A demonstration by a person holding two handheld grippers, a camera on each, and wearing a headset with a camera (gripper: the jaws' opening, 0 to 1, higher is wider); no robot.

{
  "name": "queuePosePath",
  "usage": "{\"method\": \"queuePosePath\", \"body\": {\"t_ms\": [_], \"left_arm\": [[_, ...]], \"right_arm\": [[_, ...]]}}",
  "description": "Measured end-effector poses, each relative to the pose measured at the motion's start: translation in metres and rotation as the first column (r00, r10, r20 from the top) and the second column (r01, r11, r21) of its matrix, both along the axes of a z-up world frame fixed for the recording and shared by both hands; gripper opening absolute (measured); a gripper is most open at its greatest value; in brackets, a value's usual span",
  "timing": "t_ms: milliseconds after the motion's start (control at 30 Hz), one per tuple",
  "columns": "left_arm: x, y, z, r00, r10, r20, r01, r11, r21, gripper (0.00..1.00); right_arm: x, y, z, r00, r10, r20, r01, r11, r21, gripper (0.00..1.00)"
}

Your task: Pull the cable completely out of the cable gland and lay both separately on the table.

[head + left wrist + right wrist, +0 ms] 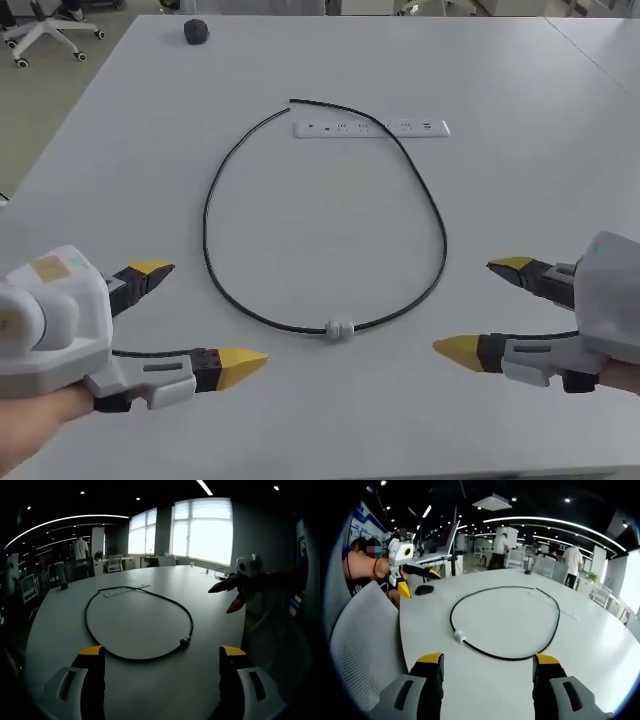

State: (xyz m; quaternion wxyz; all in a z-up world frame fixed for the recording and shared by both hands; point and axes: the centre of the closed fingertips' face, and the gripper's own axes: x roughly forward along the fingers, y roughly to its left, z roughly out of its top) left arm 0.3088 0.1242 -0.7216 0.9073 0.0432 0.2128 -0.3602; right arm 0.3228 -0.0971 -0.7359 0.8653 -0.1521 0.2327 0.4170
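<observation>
Hovering low over the near edge of the white table (320,430), the left gripper (200,315) and the right gripper (482,307) each have their yellow-tipped jaws spread wide and released, with nothing between them; they sit well apart, one at each side, both clear of the table surface as far as the head view shows. Between them and a little farther out, the cable gland (340,328), a small pale fitting, lies on the table threaded on the black cable (206,240) at the nearest point of its loop. From the gland the cable runs away on both sides in a broad oval lying flat on the tabletop. At the far end of the loop the cable crosses over a white power strip (372,128), and one free end lies just beside that strip's left end. In the left gripper view the gland (185,640) sits ahead and to the right of the open jaws. Beyond the strip, near the far edge, rests a small dark rounded object (196,31). Off the table's far left corner stands an office chair (45,30).
</observation>
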Motion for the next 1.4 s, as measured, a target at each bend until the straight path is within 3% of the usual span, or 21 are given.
{"method": "queuePosePath", "body": {"t_ms": [233,400,667,933,1067,1233,1400], "left_arm": [[0.0,-0.005,0.0,1.0,-0.015,-0.003,0.015,1.0,-0.002,0.93],[0.001,-0.007,0.001,1.0,-0.027,0.009,0.027,1.0,0.007,0.93],[0.001,-0.011,0.003,0.999,-0.044,0.01,0.044,0.999,0.001,0.92],[0.001,-0.014,0.01,0.998,-0.052,0.033,0.053,0.998,-0.014,0.91],[0.002,-0.015,0.011,0.997,-0.058,0.041,0.059,0.998,-0.018,0.91],[0.003,-0.016,0.011,0.997,-0.058,0.051,0.059,0.998,-0.025,0.91],[0.003,-0.015,0.01,0.997,-0.054,0.054,0.056,0.998,-0.034,0.9]], "right_arm": [[0.001,0.015,-0.004,0.997,0.073,-0.019,-0.073,0.997,-0.04,0.63],[0.002,0.024,-0.01,0.989,0.143,-0.034,-0.145,0.986,-0.081,0.59],[0.011,0.05,-0.024,0.965,0.252,-0.073,-0.26,0.955,-0.146,0.52],[0.013,0.075,-0.047,0.923,0.361,-0.131,-0.383,0.896,-0.225,0.37],[0.012,0.086,-0.059,0.892,0.423,-0.163,-0.453,0.846,-0.281,0.32],[0.012,0.095,-0.07,0.864,0.466,-0.192,-0.504,0.803,-0.32,0.25],[0.012,0.1,-0.078,0.845,0.486,-0.223,-0.534,0.777,-0.333,0.18]]}}
